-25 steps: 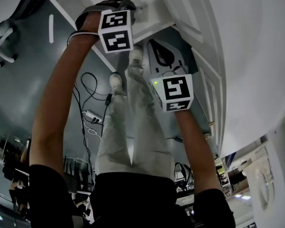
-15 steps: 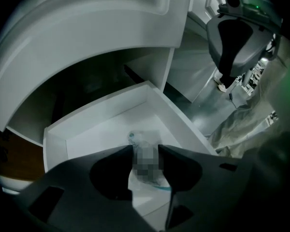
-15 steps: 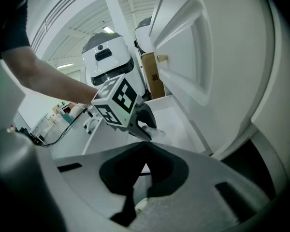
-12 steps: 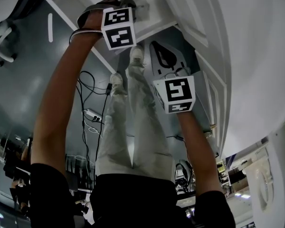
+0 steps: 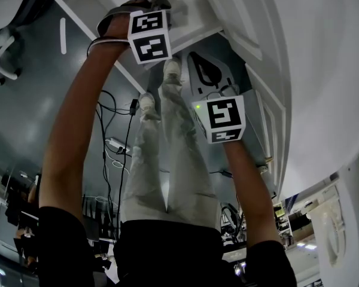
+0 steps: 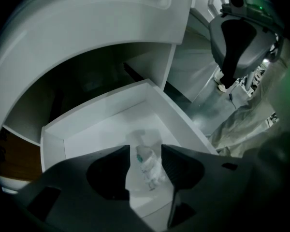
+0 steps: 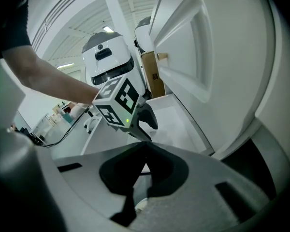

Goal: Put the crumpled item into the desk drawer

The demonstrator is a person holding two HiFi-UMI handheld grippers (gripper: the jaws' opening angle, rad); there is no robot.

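The crumpled item (image 6: pixel 149 164), a pale wad with a green speck, lies on the floor of the open white desk drawer (image 6: pixel 92 122). My left gripper (image 6: pixel 146 151) hangs just over it with its jaws opening. The wad sits in the gap between them and the pads do not press on it. In the head view the left marker cube (image 5: pixel 148 36) is over the drawer (image 5: pixel 194 17). My right gripper (image 7: pixel 146 145) is shut with nothing in it, held back from the drawer at mid height, and its cube (image 5: pixel 220 119) shows below the left one.
The white desk's panelled front (image 7: pixel 193 57) rises on the right. A white robot (image 7: pixel 106 57) and a cardboard box (image 7: pixel 150 74) stand beyond the drawer. Cables and a power strip (image 5: pixel 116 145) lie on the dark floor beside the person's legs (image 5: pixel 167 160). A chair base (image 5: pixel 0 52) stands far left.
The left gripper has edged a little further over the drawer. The right gripper has hardly moved.
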